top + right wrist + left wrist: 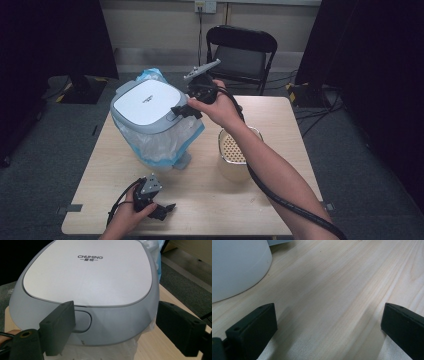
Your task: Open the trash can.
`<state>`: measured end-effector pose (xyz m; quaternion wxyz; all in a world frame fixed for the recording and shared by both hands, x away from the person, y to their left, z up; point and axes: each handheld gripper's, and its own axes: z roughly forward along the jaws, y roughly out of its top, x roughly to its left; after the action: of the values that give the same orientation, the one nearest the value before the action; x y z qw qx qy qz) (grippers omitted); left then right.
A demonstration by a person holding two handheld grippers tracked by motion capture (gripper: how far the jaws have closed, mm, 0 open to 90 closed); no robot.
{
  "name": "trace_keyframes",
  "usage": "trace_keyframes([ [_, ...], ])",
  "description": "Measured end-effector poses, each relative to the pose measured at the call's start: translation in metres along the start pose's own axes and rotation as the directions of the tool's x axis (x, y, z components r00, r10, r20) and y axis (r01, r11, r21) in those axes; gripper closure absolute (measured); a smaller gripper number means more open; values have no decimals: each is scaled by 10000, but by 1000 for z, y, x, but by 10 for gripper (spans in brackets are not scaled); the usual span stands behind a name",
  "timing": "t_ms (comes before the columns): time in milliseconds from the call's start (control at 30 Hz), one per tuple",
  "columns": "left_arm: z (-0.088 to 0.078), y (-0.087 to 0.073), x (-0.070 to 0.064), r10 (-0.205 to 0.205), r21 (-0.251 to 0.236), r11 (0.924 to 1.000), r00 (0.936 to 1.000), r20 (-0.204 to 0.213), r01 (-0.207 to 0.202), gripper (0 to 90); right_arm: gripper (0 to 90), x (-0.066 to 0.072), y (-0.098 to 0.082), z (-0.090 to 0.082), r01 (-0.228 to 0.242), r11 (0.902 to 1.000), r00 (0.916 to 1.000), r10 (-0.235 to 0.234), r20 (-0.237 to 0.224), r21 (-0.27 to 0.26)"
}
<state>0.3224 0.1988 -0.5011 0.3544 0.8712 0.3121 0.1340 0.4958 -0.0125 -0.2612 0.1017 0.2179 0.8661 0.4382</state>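
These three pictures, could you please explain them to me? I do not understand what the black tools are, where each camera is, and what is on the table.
A person works at a wooden table with a hand-held two-jaw gripper in each hand.

The high view looks down from above the person's side. The left gripper rests low near the table's front edge. The right gripper reaches to a grey and white bin lid over a plastic bag. A pale round basket stands beside the right forearm.

The other two pictures come from cameras riding on the grippers. The left gripper view shows open jaws over bare wood. The right gripper view shows open jaws at the lid's front, the left one by its push button. Nothing is held.
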Motion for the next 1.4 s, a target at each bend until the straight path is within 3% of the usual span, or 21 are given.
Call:
trace_keyframes([
  [533, 0, 0, 0, -79, -31, 10000, 9999, 83, 80, 0, 146, 0, -2, 2, -81, 9999, 10000, 80, -29, -83],
  [800, 0, 0, 0, -72, -29, 10000, 9999, 79, 73, 0, 148, 2, 0, 2, 192, 9998, 9997, -192, 128, 13],
  [1233, 0, 0, 0, -113, -34, 9999, 9999, 91, 114, 0, 148, 3, -2, 1, 217, 9997, 9996, -218, 158, 90],
  [1400, 0, 0, -1, -157, -88, 9998, 9998, 86, 158, 0, 146, 2, -6, -3, 280, 9995, 9995, -278, 131, -144],
])
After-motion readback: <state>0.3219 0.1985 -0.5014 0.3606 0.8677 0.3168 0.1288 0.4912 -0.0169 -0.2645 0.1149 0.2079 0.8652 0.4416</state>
